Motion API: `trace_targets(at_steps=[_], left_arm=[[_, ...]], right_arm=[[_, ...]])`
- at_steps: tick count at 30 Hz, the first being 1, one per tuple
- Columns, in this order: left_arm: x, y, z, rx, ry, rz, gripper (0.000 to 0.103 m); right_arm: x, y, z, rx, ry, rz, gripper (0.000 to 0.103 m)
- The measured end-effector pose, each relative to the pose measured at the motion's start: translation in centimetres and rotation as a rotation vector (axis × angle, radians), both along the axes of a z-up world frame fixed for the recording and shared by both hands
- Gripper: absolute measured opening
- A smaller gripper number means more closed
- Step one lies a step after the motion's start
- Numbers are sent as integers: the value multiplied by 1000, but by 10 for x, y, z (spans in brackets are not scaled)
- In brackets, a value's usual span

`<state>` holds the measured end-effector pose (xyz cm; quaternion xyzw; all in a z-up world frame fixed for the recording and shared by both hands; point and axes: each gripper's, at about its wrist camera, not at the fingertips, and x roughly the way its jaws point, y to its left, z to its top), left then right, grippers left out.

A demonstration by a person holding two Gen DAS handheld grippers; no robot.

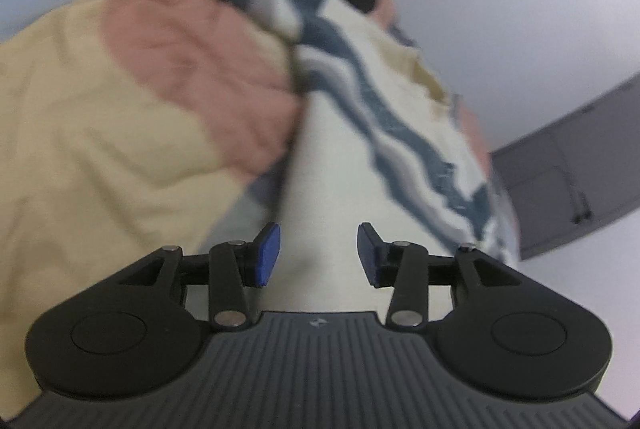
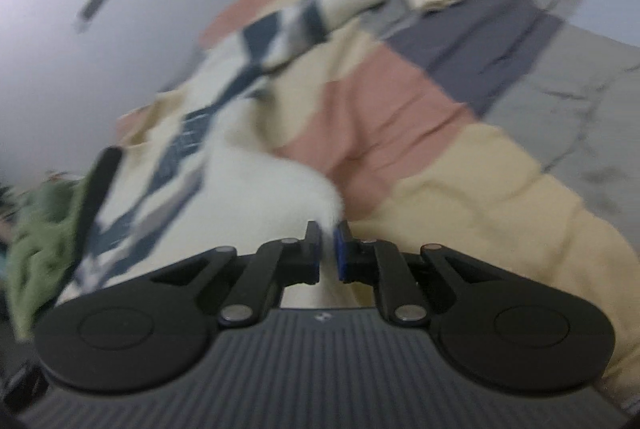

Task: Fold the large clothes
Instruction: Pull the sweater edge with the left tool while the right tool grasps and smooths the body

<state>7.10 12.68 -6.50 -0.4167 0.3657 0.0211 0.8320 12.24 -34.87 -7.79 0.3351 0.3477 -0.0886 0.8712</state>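
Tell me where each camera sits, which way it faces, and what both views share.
Left wrist: on the left gripper, looking down along open fingers at a cream sweater on a patchwork quilt.
Right wrist: on the right gripper, looking down at the same sweater, pinching its cream edge.
Shared: sweater, quilt, green garment. No hand shows.

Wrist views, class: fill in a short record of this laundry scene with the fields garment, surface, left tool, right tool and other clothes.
garment: cream sweater with dark blue pattern, lying spread out
surface: patchwork quilt
left tool: open, nothing between its pads, over the sweater
right tool: shut on a sweater edge
other clothes: green garment beside the sweater
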Motion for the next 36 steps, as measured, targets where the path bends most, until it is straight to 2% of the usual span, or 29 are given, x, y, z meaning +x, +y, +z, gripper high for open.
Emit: trace_targets(at_steps=[3, 7, 10, 12, 14, 15, 20, 24, 26, 28, 30, 34, 36], left_arm=[[-5, 7, -16, -41, 46, 17, 48], [0, -1, -31, -89, 82, -11, 48], [1, -2, -36, -114, 89, -14, 48], [0, -4, -35, -110, 81, -15, 48], [0, -5, -33, -101, 78, -17, 48], [1, -7, -33, -95, 81, -18, 48], [-1, -4, -30, -90, 73, 11, 48], [-2, 2, -26, -65, 64, 29, 48], [-3, 5, -23, -53, 56, 47, 48], [-5, 12, -20, -62, 44, 71, 48], [-7, 20, -18, -73, 35, 97, 48], [-7, 36, -18, -84, 29, 147, 48], [-5, 41, -20, -84, 34, 168, 48]], right_arm=[[-3, -2, -2, -27, 19, -45, 10], [-11, -9, -2, -48, 19, -99, 13], [-14, -7, 0, -35, -17, -53, 13], [-12, 0, 5, -60, -41, -11, 22], [-13, 9, 12, -92, -66, 26, 51], [-13, 15, 15, -112, -87, 47, 53], [-2, 61, 33, -176, -143, 261, 53], [10, 126, 38, -201, -121, 560, 52], [15, 157, 35, -204, -93, 675, 54], [21, 187, 31, -185, -71, 786, 61], [21, 214, 27, -196, -71, 881, 64], [20, 258, 11, -248, -81, 1066, 65], [17, 270, 1, -325, -98, 1099, 65]])
